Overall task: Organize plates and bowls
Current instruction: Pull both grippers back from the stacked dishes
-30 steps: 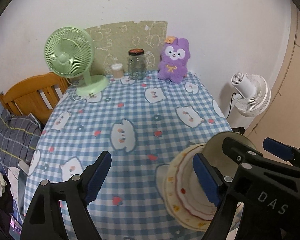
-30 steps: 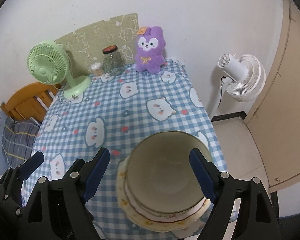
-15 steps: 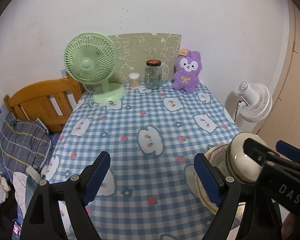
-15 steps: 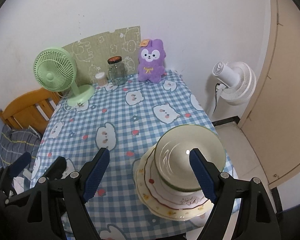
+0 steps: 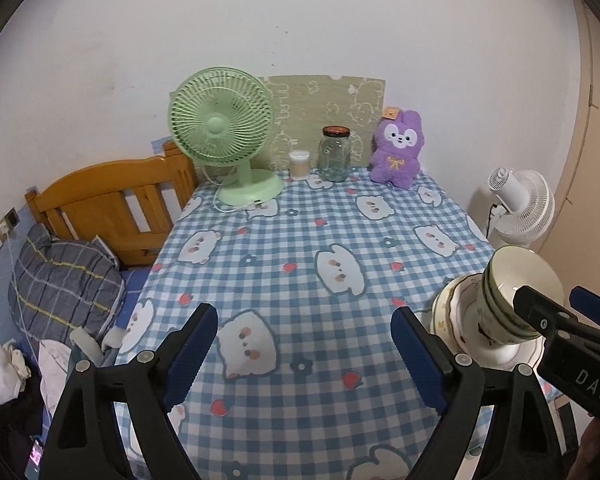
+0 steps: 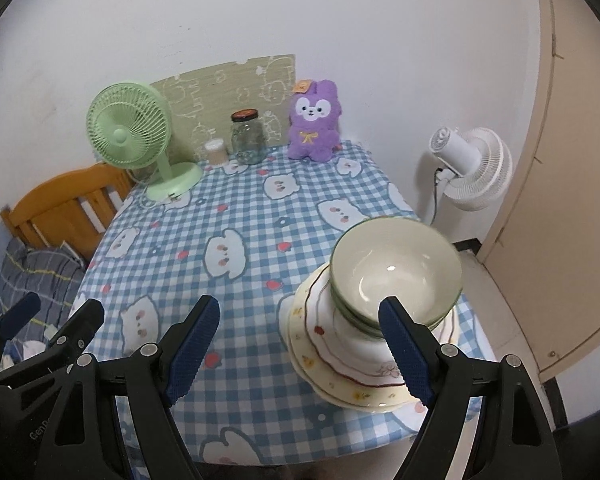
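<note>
Table (image 5: 300,248) with the blue checked cloth fills most of both views, though its near edge is cut off behind the gripper frames. Bed headboard (image 5: 112,204) and a plaid pillow (image 5: 60,280) sit off to the left, partly out of frame. White standing fan (image 6: 472,168) is on the floor past the table's right side. Along the back there's a green fan (image 5: 224,128), a purple plush (image 5: 398,148), a glass jar (image 5: 334,154) and a small cup (image 5: 299,164), all well clear of the dishes.

Stack of plates (image 6: 340,360) with bowls (image 6: 396,276) nested on top sits at the near right corner of the table; the left view only catches part of it behind the other tool.

Left gripper (image 5: 304,356) is empty, jaws opening over bare cloth. Right gripper (image 6: 300,348) is spread wide, nothing pinched, its right finger overlapping the stack in the picture.
</note>
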Tool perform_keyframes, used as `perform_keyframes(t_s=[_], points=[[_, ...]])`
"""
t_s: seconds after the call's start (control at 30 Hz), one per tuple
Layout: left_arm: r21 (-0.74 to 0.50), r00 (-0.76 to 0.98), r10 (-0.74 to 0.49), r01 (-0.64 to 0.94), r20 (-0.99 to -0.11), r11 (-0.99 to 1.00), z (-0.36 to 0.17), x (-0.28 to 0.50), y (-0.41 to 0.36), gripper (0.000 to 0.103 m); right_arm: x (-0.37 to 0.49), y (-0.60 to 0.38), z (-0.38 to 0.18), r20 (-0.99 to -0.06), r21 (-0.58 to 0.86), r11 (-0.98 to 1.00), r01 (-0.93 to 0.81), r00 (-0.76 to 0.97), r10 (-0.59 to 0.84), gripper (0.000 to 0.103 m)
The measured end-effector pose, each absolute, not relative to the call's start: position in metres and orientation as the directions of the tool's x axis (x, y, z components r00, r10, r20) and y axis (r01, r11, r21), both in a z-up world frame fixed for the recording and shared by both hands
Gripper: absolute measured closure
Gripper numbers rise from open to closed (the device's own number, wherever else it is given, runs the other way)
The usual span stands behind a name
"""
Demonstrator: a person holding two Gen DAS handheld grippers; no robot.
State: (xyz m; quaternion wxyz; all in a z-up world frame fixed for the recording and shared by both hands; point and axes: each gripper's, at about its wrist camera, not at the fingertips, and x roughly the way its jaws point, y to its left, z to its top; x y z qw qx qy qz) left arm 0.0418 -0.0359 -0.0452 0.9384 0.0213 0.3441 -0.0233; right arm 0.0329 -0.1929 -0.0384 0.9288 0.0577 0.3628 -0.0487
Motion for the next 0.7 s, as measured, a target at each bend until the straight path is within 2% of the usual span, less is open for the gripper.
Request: perform_keyframes(t_s=[0.2,0.7], points=[[0.067,0.781,0.033,0.011,-0.623,0.998,-0.058,0.021,-0.034,0.012,0.02,-0.195,-0.053,-0.668,0.091,0.989,0.114,0.744,-0.024,0.019],[0.052,0.782,0.044,-0.014,-0.621,0.999,-0.085,-0.01,-0.041,0.011,-0.009,-0.194,-0.086,-0.647,0.094,0.994,0.059,0.762,0.016,0.019]])
